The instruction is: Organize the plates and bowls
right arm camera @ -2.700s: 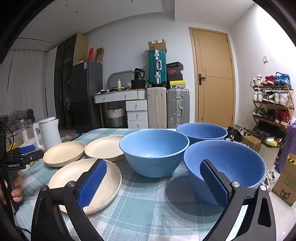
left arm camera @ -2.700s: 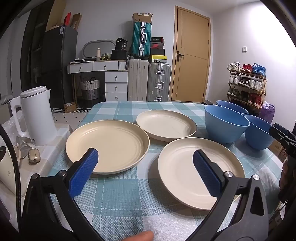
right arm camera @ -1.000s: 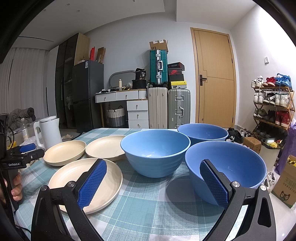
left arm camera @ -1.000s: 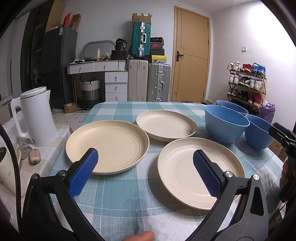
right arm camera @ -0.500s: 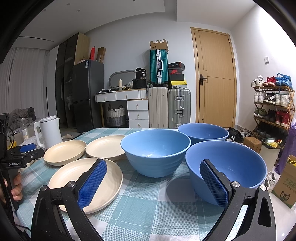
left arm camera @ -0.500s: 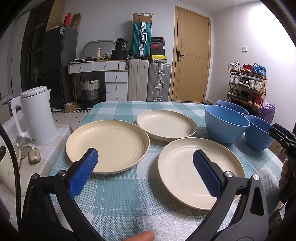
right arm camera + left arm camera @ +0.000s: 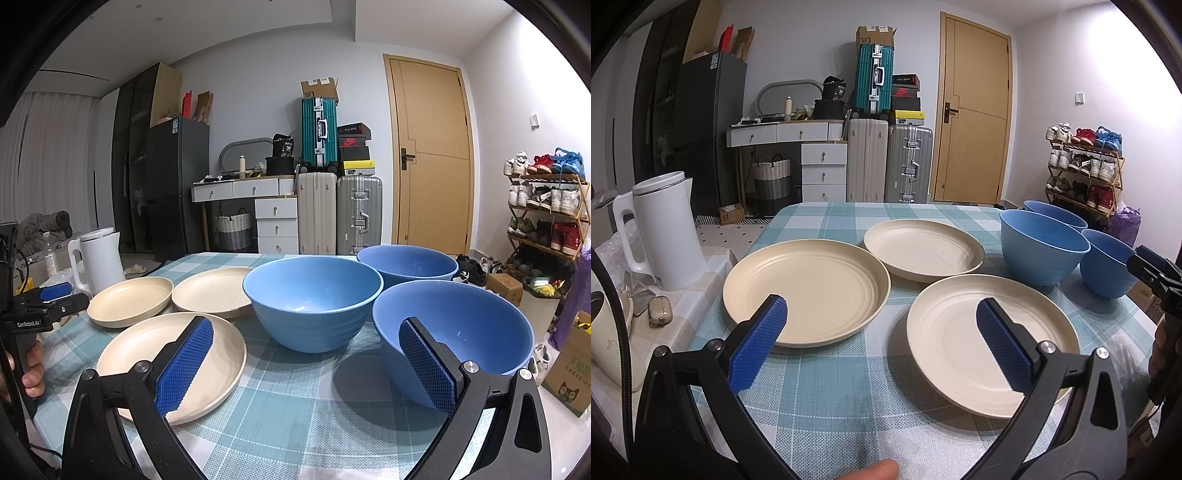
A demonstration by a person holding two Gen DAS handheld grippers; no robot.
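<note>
Both tools are wide open and holding nothing: left tool (image 7: 881,336) hangs low over the near edge of the bench (image 7: 834,391), right tool (image 7: 304,363) does the same on the bowl side. Three cream plates (image 7: 807,291) sit flat in a loose triangle, close together, not stacked. Three blue bowls (image 7: 312,301) stand upright, clustered just to their right. White kettle (image 7: 663,230) is off to the left.
</note>
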